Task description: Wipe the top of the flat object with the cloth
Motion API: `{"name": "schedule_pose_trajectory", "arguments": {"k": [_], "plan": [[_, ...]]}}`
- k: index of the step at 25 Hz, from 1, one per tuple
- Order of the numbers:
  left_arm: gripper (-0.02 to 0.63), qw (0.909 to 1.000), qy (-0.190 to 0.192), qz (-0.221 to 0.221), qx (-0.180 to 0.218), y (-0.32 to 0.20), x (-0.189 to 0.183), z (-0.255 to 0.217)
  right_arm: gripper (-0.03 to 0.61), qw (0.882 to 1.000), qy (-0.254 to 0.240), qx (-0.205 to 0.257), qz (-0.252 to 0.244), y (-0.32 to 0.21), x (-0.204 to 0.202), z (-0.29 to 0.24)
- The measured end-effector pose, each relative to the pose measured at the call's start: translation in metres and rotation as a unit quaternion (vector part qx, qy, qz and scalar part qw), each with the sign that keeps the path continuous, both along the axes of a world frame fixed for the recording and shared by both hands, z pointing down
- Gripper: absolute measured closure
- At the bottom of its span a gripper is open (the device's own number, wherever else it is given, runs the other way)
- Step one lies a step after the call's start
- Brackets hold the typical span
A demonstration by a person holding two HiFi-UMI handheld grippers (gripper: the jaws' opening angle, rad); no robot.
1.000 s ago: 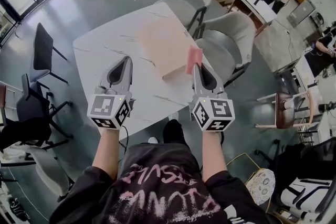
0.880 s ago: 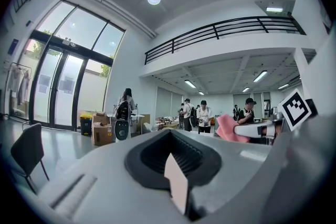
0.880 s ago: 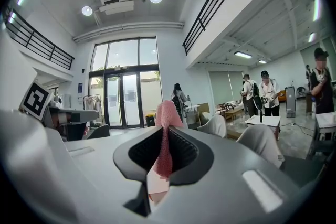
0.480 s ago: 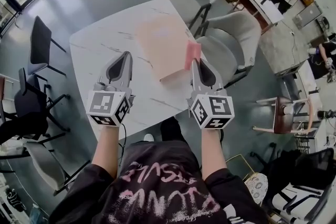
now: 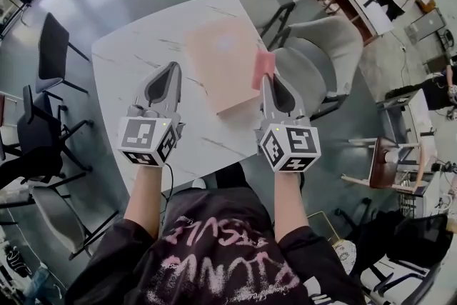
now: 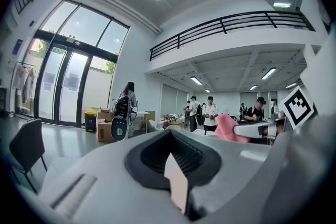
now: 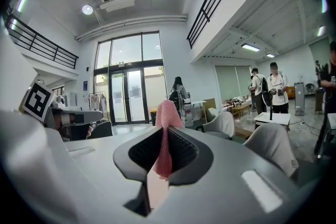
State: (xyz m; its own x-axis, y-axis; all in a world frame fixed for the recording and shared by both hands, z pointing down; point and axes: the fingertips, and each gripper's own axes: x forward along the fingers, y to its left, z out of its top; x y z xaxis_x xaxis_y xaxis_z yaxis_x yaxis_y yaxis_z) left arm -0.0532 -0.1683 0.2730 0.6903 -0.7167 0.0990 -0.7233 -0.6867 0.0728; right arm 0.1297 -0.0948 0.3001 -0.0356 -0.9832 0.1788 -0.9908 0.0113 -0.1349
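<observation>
Right gripper (image 5: 266, 81) is clamped on the cloth (image 5: 264, 66). In its own view the jaws pinch the pink cloth (image 7: 167, 113) between their dark pads, and a rounded fold stands up past the tips. Left gripper (image 5: 173, 68) has its jaws pressed together with nothing between them. The person holds the two side by side, well apart, both pointing away from the body.

A pale pink board (image 5: 221, 57) lies flat on the white table (image 5: 136, 64), ahead of the grippers and between them, closer to the right one. Seen from above, the cloth overlaps the board's right edge just beyond the right gripper's tips. Whether it touches the board I cannot tell. Both gripper views look level across the room.

From the left gripper's side, the cloth (image 6: 227, 126) shows off to its right, sticking out of the other gripper.

Two grey chairs (image 5: 321, 46) stand past the right gripper, at the table's far side. Black chairs (image 5: 51, 57) sit out to the left of the left gripper. People (image 7: 266, 89) stand far across the room, ahead of the right gripper.
</observation>
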Motion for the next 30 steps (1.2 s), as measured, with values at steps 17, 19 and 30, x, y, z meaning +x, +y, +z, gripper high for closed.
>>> {"name": "schedule_pose_trajectory", "arguments": {"k": [17,19,30], "plan": [[0.612,0.9996,-0.003,-0.026,-0.001,-0.038,0.014,0.002,0.529,0.999,-0.008,-0.012,-0.032,-0.046,0.007,0.011],[0.612,0.9996,-0.005,-0.028,-0.002,-0.041,0.016,0.005,0.529,0.999,-0.009,-0.015,-0.035,-0.049,0.009,0.014],[0.612,0.9993,-0.016,-0.035,0.001,-0.061,0.023,0.016,0.529,0.998,-0.005,-0.030,-0.050,-0.073,0.018,0.029]]}}
